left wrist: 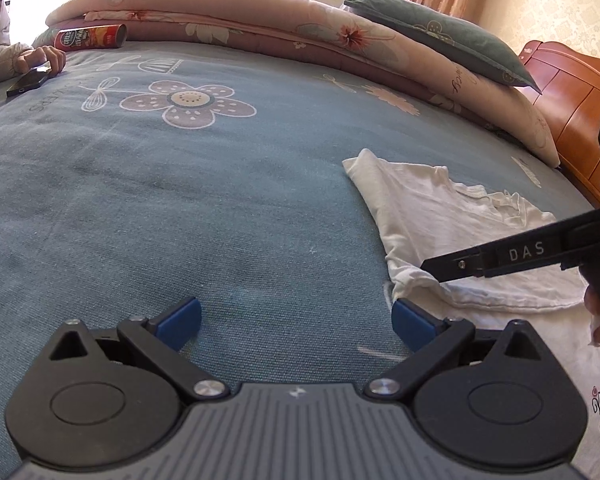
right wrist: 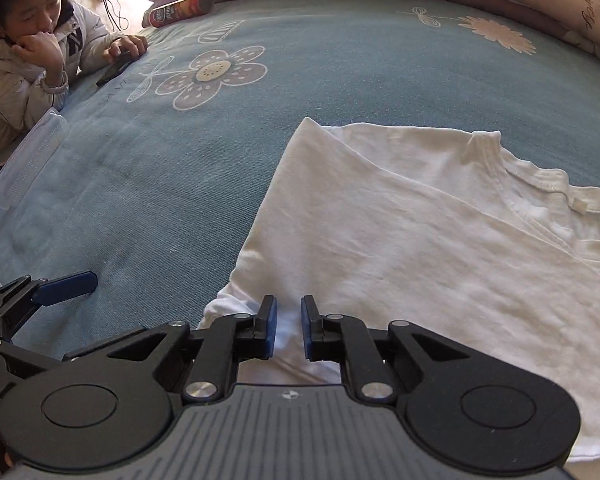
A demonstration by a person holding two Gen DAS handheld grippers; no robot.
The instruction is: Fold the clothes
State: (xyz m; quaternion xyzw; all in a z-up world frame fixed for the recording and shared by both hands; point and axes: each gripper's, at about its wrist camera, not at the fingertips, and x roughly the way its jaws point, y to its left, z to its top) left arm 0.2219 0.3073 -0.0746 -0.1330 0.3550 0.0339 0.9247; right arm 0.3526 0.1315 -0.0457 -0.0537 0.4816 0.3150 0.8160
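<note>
White T-shirt (right wrist: 420, 232) lies flat on the bed, on the blue bedsheet (right wrist: 180, 184). One side is folded in, so a slanted edge runs from the near left up to a pointy corner farther away. The neck hole sits at the far right, and the shirt's long way runs from near the cameras toward the far side of the bed. In the left wrist view, small purple writing shows on the near part of the shirt.

The right claw (right wrist: 289, 334) is over the near left edge of the shirt. Its two blue pads are close but not touching, with a thin gap and white cloth showing through it. I cannot tell if they pinch any cloth. The left claw (left wrist: 296, 322) is wide apart and holds nothing. It hangs over bare sheet just left of the shirt, and its right pad is right by the shirt's edge.

Nothing lies on top of the shirt. The sheet has big pink flowers printed on it. Farther back, a folded pink flowery quilt (left wrist: 228, 12) lies along the far edge, with a blue-green pillow (left wrist: 440, 36) resting on it. A red snack can (left wrist: 91, 37) lies on its side next to the quilt. At the far left, a person in a pale coat leans on the bed with a hand on a dark phone (right wrist: 114, 70). A wooden bed end (left wrist: 568, 96) shows at the right. Curtains and a bright window are behind.
</note>
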